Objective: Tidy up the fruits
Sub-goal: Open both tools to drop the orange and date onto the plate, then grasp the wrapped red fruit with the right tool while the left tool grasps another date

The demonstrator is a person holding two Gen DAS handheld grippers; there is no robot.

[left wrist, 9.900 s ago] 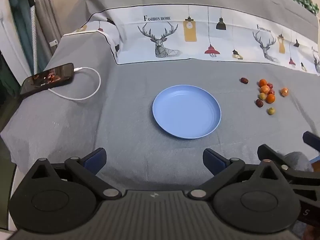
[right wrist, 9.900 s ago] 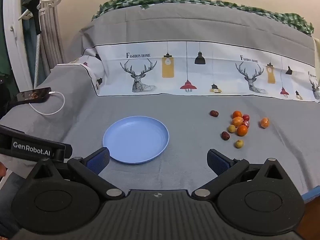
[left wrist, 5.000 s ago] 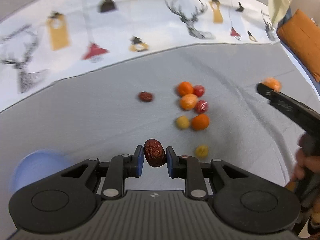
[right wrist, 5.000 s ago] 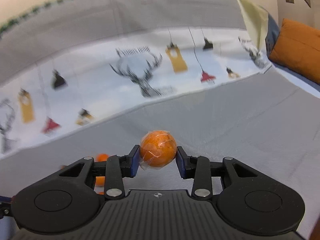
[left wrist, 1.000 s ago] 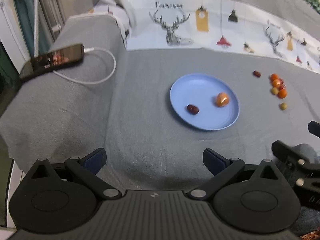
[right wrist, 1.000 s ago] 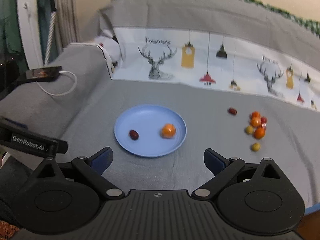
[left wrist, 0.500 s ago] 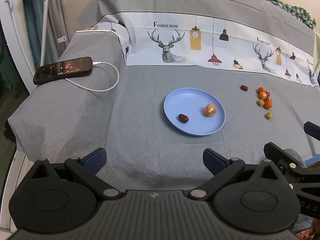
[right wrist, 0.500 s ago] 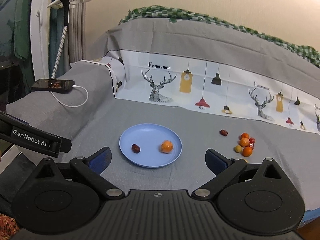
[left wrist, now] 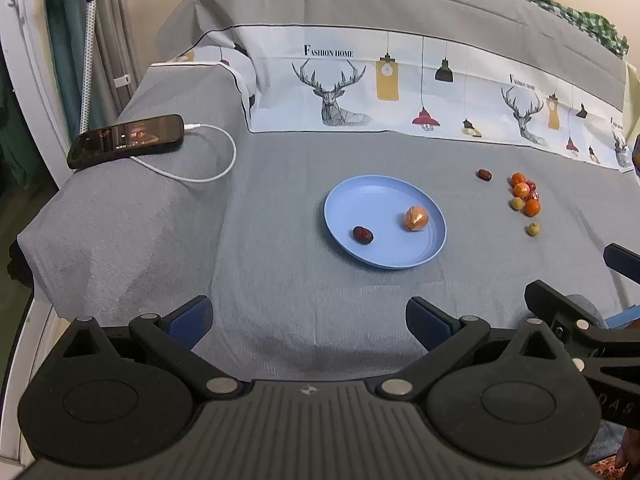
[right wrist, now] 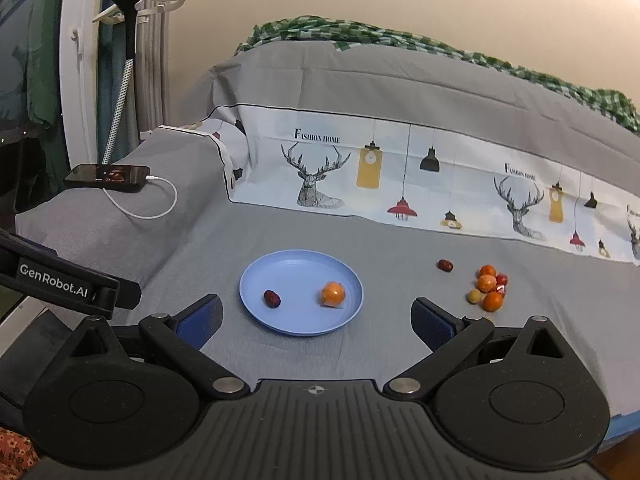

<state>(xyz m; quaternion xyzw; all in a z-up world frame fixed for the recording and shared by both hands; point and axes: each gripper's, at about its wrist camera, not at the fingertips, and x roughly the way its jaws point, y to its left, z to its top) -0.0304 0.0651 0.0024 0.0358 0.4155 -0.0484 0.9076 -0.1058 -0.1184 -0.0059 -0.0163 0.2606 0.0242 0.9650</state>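
Observation:
A blue plate [left wrist: 352,196] [right wrist: 296,268] lies mid-bed on the grey sheet. On it rest a dark red date [left wrist: 363,235] [right wrist: 272,298] and a plastic-wrapped orange fruit [left wrist: 416,218] [right wrist: 333,293]. To its right lie a lone date [left wrist: 484,175] [right wrist: 445,265] and a cluster of several small orange, red and yellow fruits [left wrist: 524,196] [right wrist: 489,288]. My left gripper [left wrist: 308,322] and my right gripper [right wrist: 316,316] both hang well short of the plate, open and empty. Part of the right gripper shows at the right edge of the left wrist view.
A black phone [left wrist: 126,140] [right wrist: 107,177] on a white cable [left wrist: 208,160] lies on a raised fold at the left. A printed deer-and-lamp cloth band [left wrist: 400,92] crosses the back. A white frame and curtains [right wrist: 80,80] stand left; the bed's near edge drops off below.
Both grippers have drawn back and up from the plate, so the bed looks farther away. The date and wrapped orange, held 5 s ago, now lie on the plate.

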